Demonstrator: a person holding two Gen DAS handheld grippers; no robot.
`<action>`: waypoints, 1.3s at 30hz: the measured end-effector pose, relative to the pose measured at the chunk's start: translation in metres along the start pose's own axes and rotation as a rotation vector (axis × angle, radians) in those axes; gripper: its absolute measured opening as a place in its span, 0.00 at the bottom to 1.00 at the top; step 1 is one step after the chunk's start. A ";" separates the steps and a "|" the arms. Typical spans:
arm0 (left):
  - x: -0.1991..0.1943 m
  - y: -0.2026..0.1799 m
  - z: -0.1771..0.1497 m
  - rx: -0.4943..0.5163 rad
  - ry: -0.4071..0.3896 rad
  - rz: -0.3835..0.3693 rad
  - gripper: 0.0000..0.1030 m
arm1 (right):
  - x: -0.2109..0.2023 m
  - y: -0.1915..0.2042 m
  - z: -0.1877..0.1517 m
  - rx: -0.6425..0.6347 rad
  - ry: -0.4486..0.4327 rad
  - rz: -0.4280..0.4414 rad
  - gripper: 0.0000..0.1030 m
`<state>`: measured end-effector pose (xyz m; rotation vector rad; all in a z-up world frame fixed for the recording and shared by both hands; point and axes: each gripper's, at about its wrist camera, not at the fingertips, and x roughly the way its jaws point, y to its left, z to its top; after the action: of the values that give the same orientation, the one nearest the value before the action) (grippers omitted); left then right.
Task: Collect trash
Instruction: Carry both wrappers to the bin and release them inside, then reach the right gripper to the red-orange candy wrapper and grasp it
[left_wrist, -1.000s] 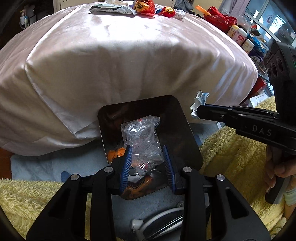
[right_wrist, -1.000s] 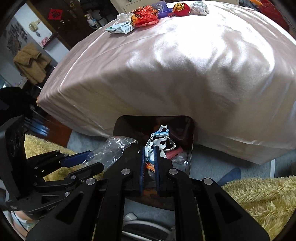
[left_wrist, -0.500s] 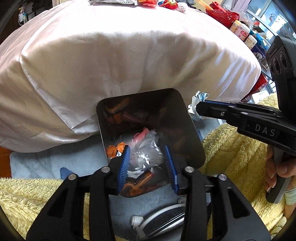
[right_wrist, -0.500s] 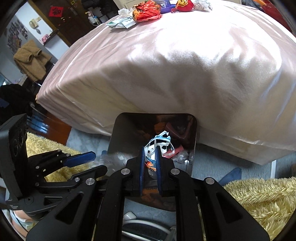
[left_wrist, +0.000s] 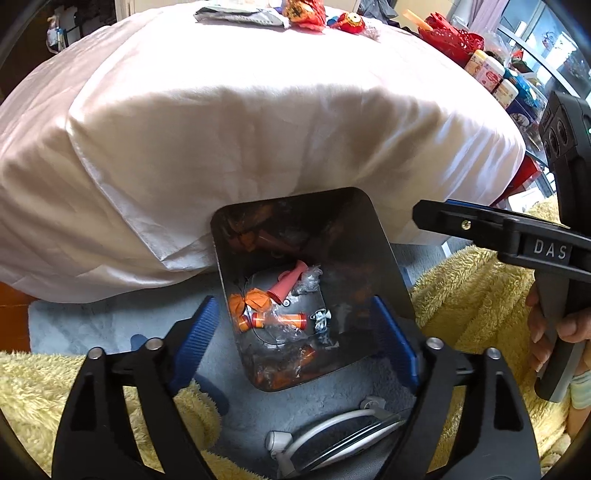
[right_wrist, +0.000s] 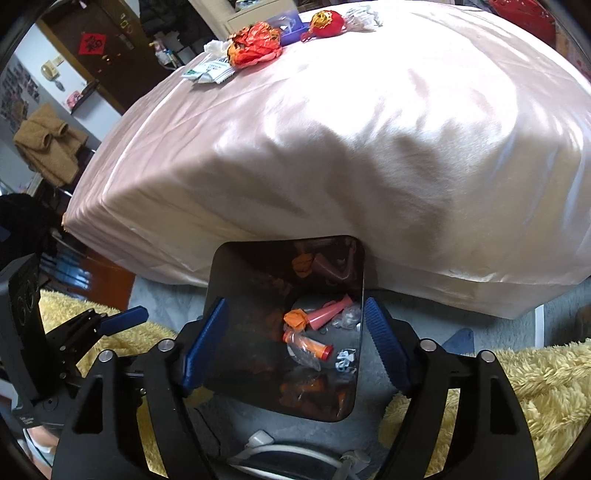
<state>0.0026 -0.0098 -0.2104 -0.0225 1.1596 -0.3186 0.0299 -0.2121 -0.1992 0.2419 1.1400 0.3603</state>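
Both the left gripper (left_wrist: 295, 334) and right gripper (right_wrist: 295, 341), jaws just sprung apart and empty, hang over the dark shiny metal bin (left_wrist: 384, 258), while crumpled red-orange wrappers (right_wrist: 255, 44) remain at twelve o'clock on the pink satin bed (right_wrist: 369, 147).

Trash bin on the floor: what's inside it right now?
Inside the bin: an orange crumpled wrapper, a pink cone, clear plastic bag over an orange tube, and a small white-blue scrap. What lies beneath them is covered; the dark walls only show reflections.

Home bedroom; satin-sheeted bed (right_wrist: 369, 129)
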 end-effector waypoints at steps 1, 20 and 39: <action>-0.003 0.001 0.001 0.000 -0.003 0.004 0.83 | -0.002 -0.001 0.001 0.006 -0.002 0.002 0.81; -0.081 0.019 0.089 0.007 -0.198 0.093 0.92 | -0.086 0.018 0.105 -0.090 -0.228 -0.061 0.88; -0.059 0.041 0.185 0.020 -0.218 0.151 0.92 | -0.038 0.038 0.182 -0.107 -0.212 -0.039 0.88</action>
<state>0.1585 0.0174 -0.0903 0.0465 0.9356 -0.1880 0.1768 -0.1936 -0.0806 0.1590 0.9132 0.3519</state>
